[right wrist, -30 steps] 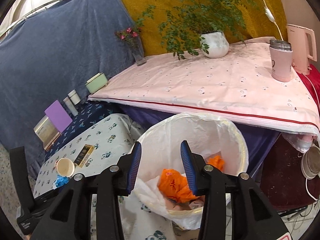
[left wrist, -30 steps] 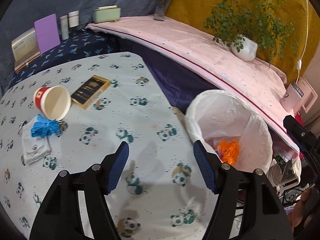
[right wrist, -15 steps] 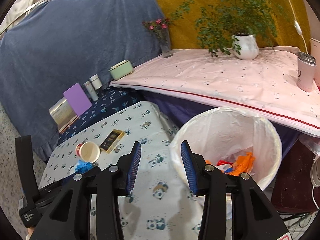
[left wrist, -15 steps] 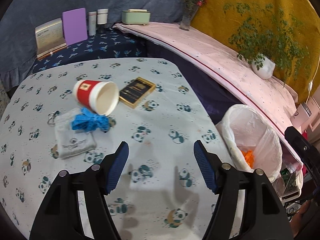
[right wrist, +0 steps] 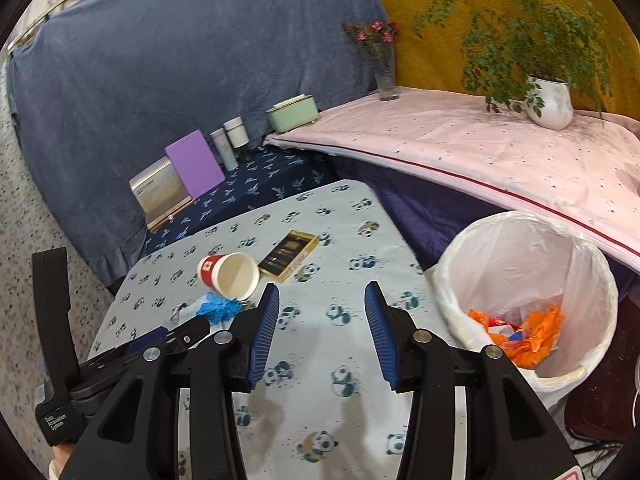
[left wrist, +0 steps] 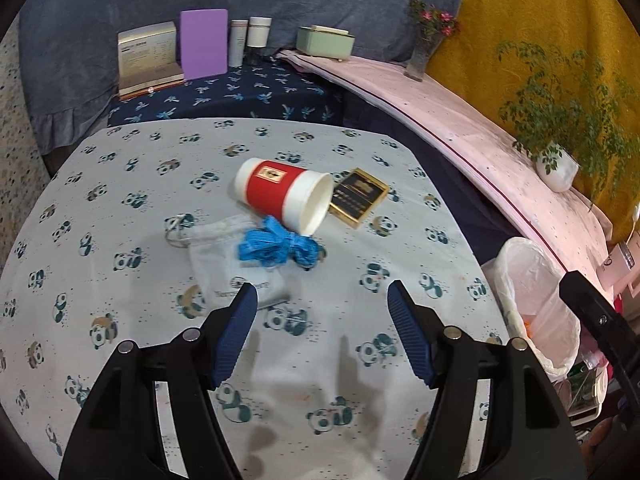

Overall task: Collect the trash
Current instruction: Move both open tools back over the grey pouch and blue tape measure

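Note:
A red and white paper cup (left wrist: 284, 196) lies on its side on the panda-print table (left wrist: 120, 208), also seen in the right wrist view (right wrist: 232, 274). A crumpled blue wrapper (left wrist: 276, 246) lies just in front of it, on a small white pouch (left wrist: 236, 272). A black and gold box (left wrist: 358, 196) lies right of the cup. The white-lined bin (right wrist: 528, 264) stands off the table's right edge with orange trash (right wrist: 528, 332) inside. My left gripper (left wrist: 320, 336) is open and empty above the table, short of the pouch. My right gripper (right wrist: 320, 328) is open and empty over the table beside the bin.
A dark blue shelf at the back holds a book (left wrist: 146, 56), a purple board (left wrist: 204, 48), two jars (left wrist: 250, 38) and a green box (left wrist: 326, 42). A pink-covered bench (right wrist: 480, 148) carries a flower vase (right wrist: 384, 68) and a potted plant (right wrist: 548, 96).
Both grippers have swung left, away from the bin and toward the table. The cup, blue wrapper and pouch now sit centred ahead of the left gripper. Both stay open.

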{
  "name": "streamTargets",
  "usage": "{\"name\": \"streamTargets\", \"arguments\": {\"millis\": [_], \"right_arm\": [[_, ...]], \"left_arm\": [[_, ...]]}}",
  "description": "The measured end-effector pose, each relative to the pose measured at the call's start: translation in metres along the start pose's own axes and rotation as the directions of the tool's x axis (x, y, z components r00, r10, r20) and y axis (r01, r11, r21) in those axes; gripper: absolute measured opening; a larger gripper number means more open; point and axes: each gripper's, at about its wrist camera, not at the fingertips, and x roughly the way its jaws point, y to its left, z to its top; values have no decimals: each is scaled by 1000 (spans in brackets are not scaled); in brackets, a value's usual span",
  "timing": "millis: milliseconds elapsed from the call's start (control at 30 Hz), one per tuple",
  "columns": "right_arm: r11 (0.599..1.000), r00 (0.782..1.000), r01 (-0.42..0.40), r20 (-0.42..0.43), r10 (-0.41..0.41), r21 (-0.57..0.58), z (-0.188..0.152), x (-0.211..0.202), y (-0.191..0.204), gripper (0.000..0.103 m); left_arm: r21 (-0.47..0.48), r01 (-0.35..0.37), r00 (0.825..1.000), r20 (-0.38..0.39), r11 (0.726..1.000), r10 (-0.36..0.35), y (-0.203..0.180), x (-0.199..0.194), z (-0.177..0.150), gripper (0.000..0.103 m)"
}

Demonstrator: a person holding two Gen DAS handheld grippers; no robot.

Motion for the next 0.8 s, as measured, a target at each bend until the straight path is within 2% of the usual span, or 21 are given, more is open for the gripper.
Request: {"name": "streamTargets", "arguments": {"millis": [367, 500, 800], "right_arm": [[998, 997, -46, -64, 42, -49, -11, 29, 38, 45], [996, 994, -63, -92, 57, -59, -16, 42, 48, 45], [993, 985, -91, -154, 79, -71, -24, 78, 67, 45]], "left_arm": [[-79, -40, 999, -17, 996, 38, 51, 7, -3, 68], [-102, -61, 998, -25, 993, 58, 66, 13, -5, 73], [-142, -67, 995, -79, 988, 56, 90, 37, -6, 75]]}}
